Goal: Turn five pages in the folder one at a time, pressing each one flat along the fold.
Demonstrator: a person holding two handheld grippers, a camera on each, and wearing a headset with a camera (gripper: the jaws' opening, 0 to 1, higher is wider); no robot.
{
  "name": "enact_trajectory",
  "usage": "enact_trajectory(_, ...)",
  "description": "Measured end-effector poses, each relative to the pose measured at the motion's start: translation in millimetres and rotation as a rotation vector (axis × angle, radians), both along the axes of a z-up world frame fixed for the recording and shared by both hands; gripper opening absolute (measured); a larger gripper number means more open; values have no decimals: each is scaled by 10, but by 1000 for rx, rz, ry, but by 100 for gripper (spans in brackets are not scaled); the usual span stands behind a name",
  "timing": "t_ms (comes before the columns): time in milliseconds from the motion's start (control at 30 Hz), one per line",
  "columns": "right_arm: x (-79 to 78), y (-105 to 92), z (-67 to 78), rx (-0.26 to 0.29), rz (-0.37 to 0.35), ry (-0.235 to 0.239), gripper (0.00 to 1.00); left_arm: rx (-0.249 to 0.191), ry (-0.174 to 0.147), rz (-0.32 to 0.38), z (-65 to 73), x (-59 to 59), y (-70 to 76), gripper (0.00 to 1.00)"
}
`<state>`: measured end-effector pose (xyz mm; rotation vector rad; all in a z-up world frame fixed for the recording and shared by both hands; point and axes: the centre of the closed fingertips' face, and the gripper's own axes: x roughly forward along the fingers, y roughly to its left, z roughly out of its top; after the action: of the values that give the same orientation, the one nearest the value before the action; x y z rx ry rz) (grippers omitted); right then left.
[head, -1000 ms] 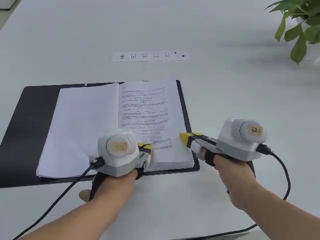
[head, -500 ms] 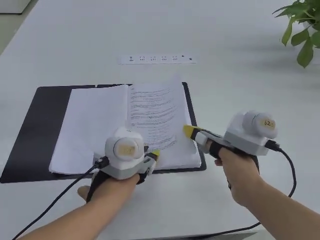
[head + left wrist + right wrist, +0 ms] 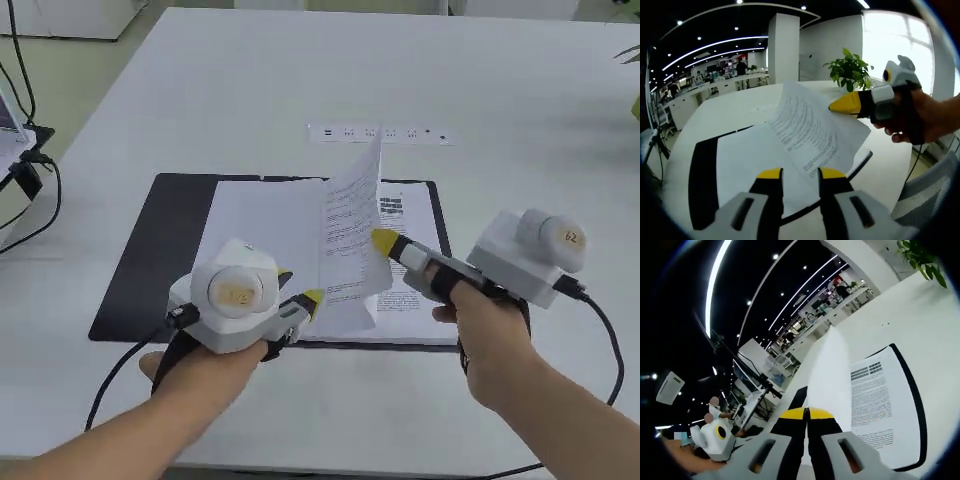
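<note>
Head view looks down on the black folder (image 3: 150, 260) lying open on the white bench (image 3: 250, 70). One printed page (image 3: 350, 225) stands up off the right-hand stack (image 3: 412, 290), roughly over the fold. The right gripper (image 3: 385, 240) has that page by its outer edge, about halfway down. In the right gripper view its yellow-tipped jaws are pinched together on the sheet, which rises edge-on from between them. The left gripper (image 3: 305, 300) hangs near the folder's bottom edge, close to the fold. Its own view shows the jaws parted with nothing between them, and the page curling over in front.

That page looks like ordinary thin office paper: very light and floppy, and it bows where it's unsupported. I'd reckon it creases or tears easily if tugged against the binding, so the pull wants to follow an arc round the fold rather than go straight across. A pinch on the free edge, away from the spine, seems the sensible hold, and only one sheet thick. The stack underneath lies smooth, and a second leaf could slip up with it. For the pressing, the flat side of closed jaws run along the fold should do. The folder itself looks stiff enough to stay put on the bench.
</note>
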<state>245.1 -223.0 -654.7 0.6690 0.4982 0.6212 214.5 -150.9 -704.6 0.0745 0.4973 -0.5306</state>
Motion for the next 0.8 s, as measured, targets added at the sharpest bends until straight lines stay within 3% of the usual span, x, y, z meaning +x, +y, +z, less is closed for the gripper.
enact_trajectory(400,3,743,106,13,45,22,0,1,-43,60,233,-133,737,26)
enact_trajectory(667,8,1144,37,-7,70,57,0,-17,-53,112,278,-160,1122,26)
enact_trajectory(800,42,1284,-82,-13,85,94,0,-25,-58,134,293,-187,1257,26)
